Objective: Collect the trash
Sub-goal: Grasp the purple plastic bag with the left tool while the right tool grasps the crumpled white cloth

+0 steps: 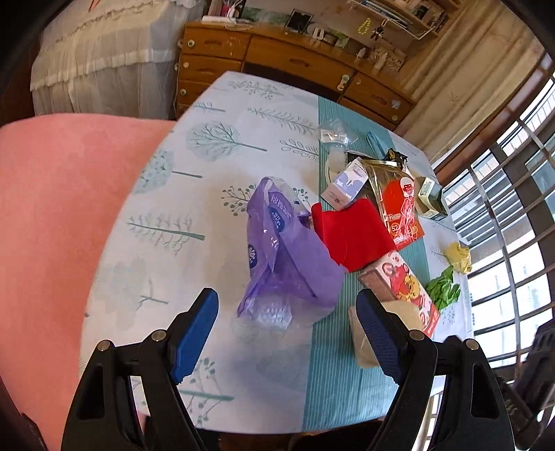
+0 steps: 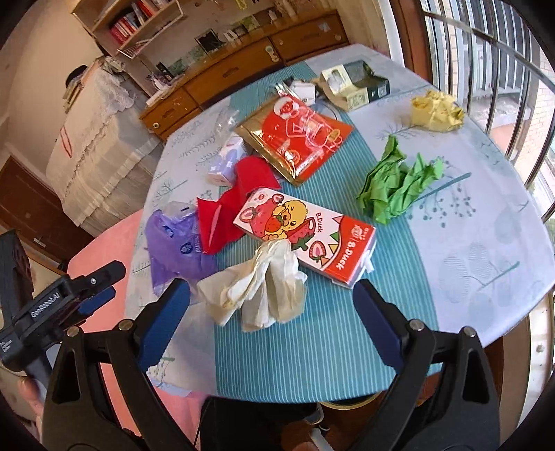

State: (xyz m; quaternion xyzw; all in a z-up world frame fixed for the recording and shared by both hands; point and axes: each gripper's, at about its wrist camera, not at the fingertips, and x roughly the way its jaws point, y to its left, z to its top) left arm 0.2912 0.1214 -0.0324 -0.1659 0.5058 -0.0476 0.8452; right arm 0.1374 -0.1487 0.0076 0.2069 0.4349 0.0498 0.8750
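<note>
Both grippers released over littered surface: left gripper (image 1: 288, 333) lined up on purple bag (image 1: 288, 249) at 12 o'clock, right gripper (image 2: 274, 322) straddling crumpled tissue (image 2: 263, 288), likely next grabs.

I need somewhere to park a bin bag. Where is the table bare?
Bare cloth lies right of the green crumpled paper, toward the window, and left of the purple bag, beside the pink chair. The teal runner is crowded: B.Duck carton, red paper, white tissue.

I'm in a lived-in home room. Behind the round table with its tree-print cloth (image 1: 222, 145) stands a wooden dresser (image 1: 277, 59) crowded with photos; above it hangs a bookshelf (image 2: 131, 24), and beside it a lace-covered cabinet (image 2: 93, 138).
</note>
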